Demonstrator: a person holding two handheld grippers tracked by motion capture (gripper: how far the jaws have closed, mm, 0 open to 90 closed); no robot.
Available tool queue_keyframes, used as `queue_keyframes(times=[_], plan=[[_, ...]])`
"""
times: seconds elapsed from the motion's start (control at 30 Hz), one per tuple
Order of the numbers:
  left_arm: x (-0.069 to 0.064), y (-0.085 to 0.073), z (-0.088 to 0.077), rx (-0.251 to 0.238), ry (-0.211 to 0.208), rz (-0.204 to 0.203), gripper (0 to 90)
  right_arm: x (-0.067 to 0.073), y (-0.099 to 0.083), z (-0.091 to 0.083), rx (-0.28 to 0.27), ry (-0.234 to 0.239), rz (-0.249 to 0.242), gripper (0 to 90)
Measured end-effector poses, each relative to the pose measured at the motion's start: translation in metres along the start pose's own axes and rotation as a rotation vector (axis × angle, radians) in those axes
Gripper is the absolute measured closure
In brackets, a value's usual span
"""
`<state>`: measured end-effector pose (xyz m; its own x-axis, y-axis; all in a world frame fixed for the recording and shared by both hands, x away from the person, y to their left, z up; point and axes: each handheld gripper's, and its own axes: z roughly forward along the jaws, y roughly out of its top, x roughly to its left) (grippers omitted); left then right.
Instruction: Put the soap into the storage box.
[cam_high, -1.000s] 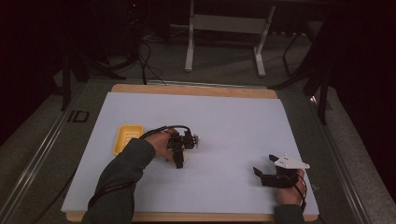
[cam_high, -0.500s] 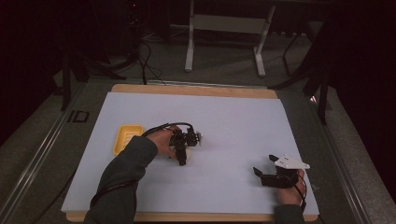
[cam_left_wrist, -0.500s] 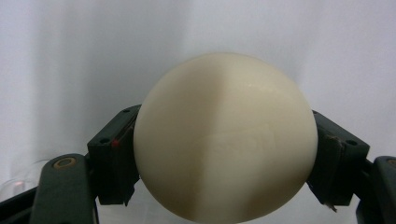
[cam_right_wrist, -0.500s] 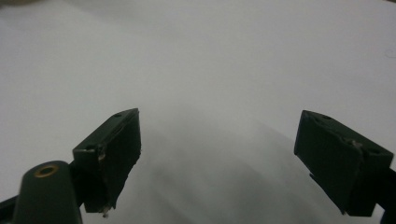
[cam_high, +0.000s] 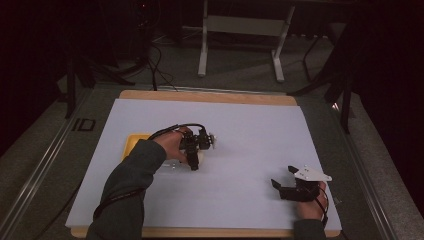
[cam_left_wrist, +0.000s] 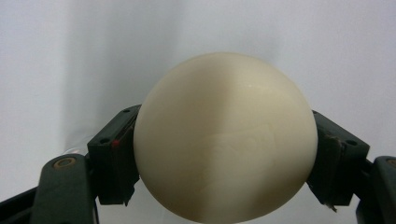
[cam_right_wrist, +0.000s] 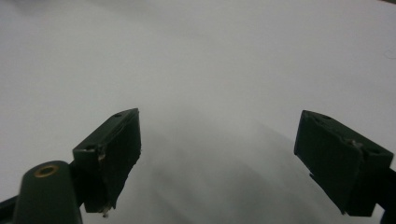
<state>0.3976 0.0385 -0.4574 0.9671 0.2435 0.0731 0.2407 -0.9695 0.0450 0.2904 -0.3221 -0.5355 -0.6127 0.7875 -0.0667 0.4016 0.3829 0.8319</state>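
Right claw (cam_high: 280, 186) at near right corner of counter (cam_high: 250, 120), jaws spread wide, nothing between them; bare white surface below in right gripper view (cam_right_wrist: 215, 154). Near edge of counter close behind that hand; open room to left and ahead.

Left claw (cam_high: 194, 161) at left of centre, pointed down, closed on cream egg (cam_left_wrist: 224, 140). Egg clamped between both pads (cam_left_wrist: 116, 158) across its width; long axis along line of jaws, rounded end away from camera. In high view, egg (cam_high: 200, 156) partly hidden by claw. Yellow tray (cam_high: 134, 142) just beyond left forearm (cam_high: 135, 175), mostly covered.

White sheet over wooden counter, wide and bare at centre and far side. Grey floor, metal stand legs (cam_high: 240, 45) and cables beyond far edge; room dark.
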Motion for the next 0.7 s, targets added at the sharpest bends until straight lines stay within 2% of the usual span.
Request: queue_keyframes(times=[0.27,0.7], plan=[[0.006,-0.004,-0.015,-0.013,0.015,-0.012,23.7,0.0,0.0,0.0,-0.004,-0.001,0.0,14.7],[0.013,-0.013,-0.024,-0.011,0.019,-0.043,23.7,0.0,0.0,0.0,-0.004,-0.001,-0.001,14.8]])
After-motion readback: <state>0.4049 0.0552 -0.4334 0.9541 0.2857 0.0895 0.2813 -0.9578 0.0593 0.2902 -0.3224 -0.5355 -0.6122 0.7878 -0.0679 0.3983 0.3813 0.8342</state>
